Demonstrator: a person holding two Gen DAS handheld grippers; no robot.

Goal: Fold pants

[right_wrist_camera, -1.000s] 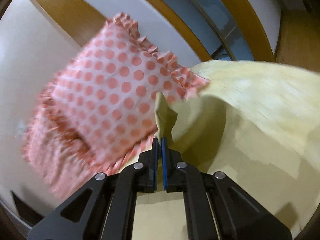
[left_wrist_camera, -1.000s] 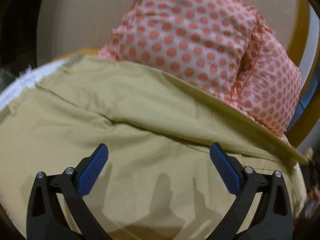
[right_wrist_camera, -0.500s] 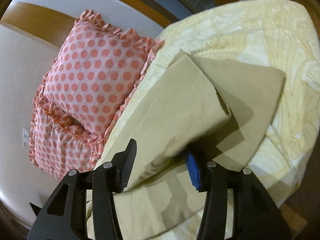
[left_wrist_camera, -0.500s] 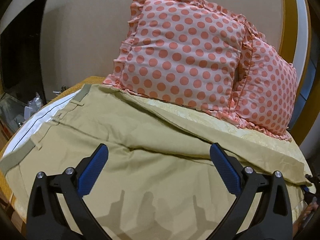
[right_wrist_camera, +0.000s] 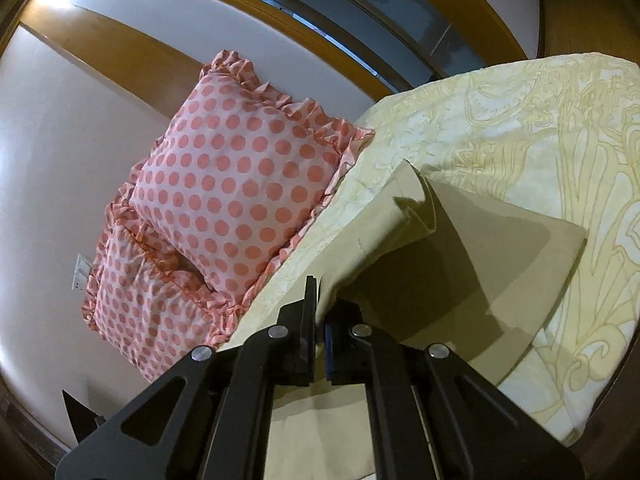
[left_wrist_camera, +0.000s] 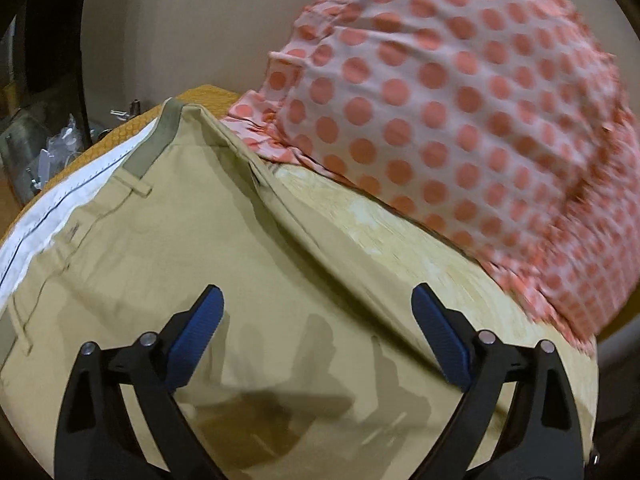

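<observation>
Khaki pants (left_wrist_camera: 192,240) lie spread on the bed, with the waistband (left_wrist_camera: 152,148) and its white lining at the upper left of the left wrist view. My left gripper (left_wrist_camera: 318,336) is open and empty, hovering low over the seat of the pants. In the right wrist view my right gripper (right_wrist_camera: 319,320) is shut on the edge of a pant leg (right_wrist_camera: 384,232) and lifts it off the lower leg (right_wrist_camera: 520,256), which lies flat on the bedspread.
Two pink polka-dot pillows (left_wrist_camera: 460,112) (right_wrist_camera: 236,188) lean against the wall at the head of the bed. The yellow patterned bedspread (right_wrist_camera: 540,128) reaches the bed's edge at the right. A cluttered side table (left_wrist_camera: 44,148) stands left of the bed.
The right gripper, open around the leg half a second ago, has shut on its edge and lifted it. The left gripper has moved lower and closer to the pants and stays open.
</observation>
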